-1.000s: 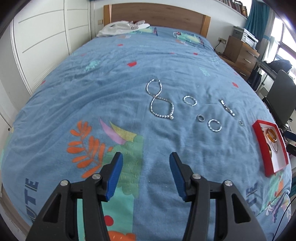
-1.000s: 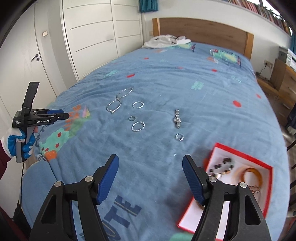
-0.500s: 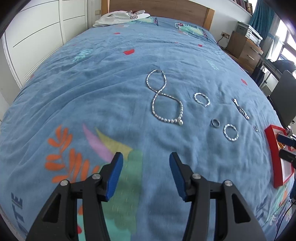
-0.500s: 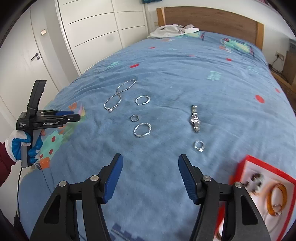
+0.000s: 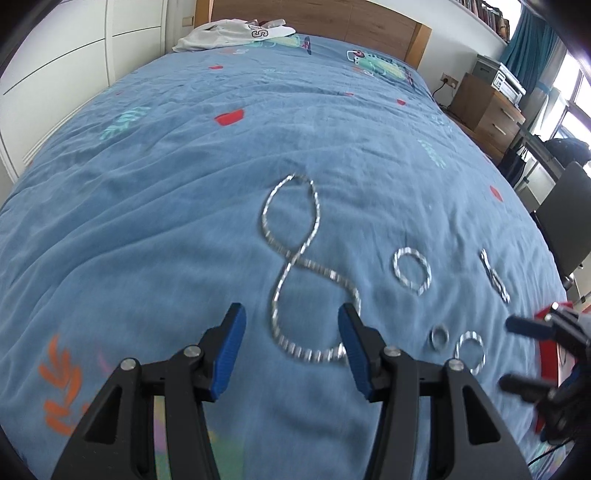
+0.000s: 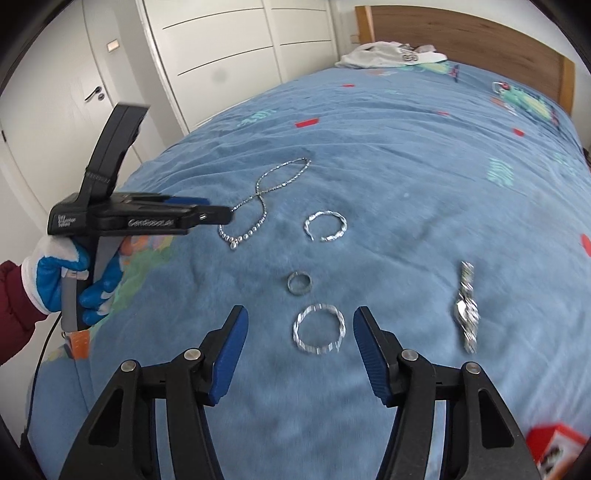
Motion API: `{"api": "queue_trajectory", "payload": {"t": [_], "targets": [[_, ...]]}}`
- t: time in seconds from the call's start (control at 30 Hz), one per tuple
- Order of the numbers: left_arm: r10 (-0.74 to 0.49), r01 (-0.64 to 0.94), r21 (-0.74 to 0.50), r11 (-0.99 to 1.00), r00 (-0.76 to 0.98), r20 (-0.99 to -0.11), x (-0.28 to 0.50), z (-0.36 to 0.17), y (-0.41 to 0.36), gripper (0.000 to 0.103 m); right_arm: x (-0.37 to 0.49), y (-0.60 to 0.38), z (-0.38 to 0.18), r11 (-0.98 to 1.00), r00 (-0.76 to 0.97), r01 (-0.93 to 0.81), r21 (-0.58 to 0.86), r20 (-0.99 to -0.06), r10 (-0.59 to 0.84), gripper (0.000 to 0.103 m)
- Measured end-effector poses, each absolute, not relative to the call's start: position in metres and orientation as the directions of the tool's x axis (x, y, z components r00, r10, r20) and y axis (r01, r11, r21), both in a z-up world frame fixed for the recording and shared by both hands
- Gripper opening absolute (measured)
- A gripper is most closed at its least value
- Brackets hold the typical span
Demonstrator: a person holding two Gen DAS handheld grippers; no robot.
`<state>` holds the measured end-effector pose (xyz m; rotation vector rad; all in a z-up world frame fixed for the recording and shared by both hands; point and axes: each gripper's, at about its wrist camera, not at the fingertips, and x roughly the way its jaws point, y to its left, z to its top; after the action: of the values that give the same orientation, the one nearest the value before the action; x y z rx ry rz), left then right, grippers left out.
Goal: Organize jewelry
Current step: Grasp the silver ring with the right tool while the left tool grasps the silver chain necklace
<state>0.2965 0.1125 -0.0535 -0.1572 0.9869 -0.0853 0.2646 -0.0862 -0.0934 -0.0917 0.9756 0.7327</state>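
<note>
A silver necklace [image 5: 295, 266] lies in a figure eight on the blue bedspread; it also shows in the right wrist view [image 6: 266, 199]. My left gripper [image 5: 291, 328] is open, its tips either side of the necklace's near loop. My right gripper [image 6: 299, 332] is open around a twisted silver bracelet [image 6: 318, 333], just above it. A small ring [image 6: 300, 283], a second twisted bracelet [image 6: 327, 226] and a silver watch [image 6: 467, 308] lie nearby. The red jewelry box [image 6: 557, 448] is at the lower right corner. The left gripper also shows in the right wrist view [image 6: 221, 214].
White clothing [image 5: 232, 33] lies by the wooden headboard [image 5: 332, 18]. A wooden dresser [image 5: 487, 110] and a dark chair [image 5: 569, 218] stand right of the bed. White wardrobe doors [image 6: 221, 55] line the left side.
Both grippers moved forward and down toward the jewelry. The left now straddles the necklace's near loop; the right now straddles the near twisted bracelet. The red box slid to the frame edges.
</note>
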Motion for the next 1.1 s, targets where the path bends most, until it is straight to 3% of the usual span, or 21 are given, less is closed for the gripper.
{"api": "queue_trajectory", "payload": {"t": [0.13,0.33,0.43,0.5,0.6,1.1], "targets": [[-0.161,-0.009,-0.198,0.98,0.543,-0.824,0.319,-0.062,0.112,0.05,0.28,-0.073,-0.107,0.739,0.313,-0.62,0.264,-0.781,0.541,0.048],[-0.147,-0.004,-0.178,0.984,0.547,-0.824,0.334,-0.077,0.111,0.049,0.297,-0.058,-0.13,0.729,0.276,-0.625,0.278,-0.795,0.539,0.042],[-0.122,0.003,-0.144,0.99,0.556,-0.822,0.336,-0.079,0.108,0.037,0.302,-0.056,-0.138,0.731,0.265,-0.62,0.284,-0.801,0.536,0.037],[-0.109,-0.005,-0.135,0.991,0.562,-0.82,0.338,-0.08,0.11,0.02,0.303,-0.054,-0.141,0.73,0.262,-0.62,0.287,-0.801,0.538,0.034],[-0.12,-0.018,-0.158,0.987,0.566,-0.816,0.339,-0.081,0.117,0.005,0.301,-0.05,-0.14,0.72,0.253,-0.635,0.28,-0.805,0.537,0.023],[-0.137,-0.03,-0.195,0.98,0.605,-0.785,0.281,-0.036,0.123,0.002,0.263,-0.058,-0.097,0.706,0.28,-0.633,0.317,-0.756,0.591,0.02]]}}
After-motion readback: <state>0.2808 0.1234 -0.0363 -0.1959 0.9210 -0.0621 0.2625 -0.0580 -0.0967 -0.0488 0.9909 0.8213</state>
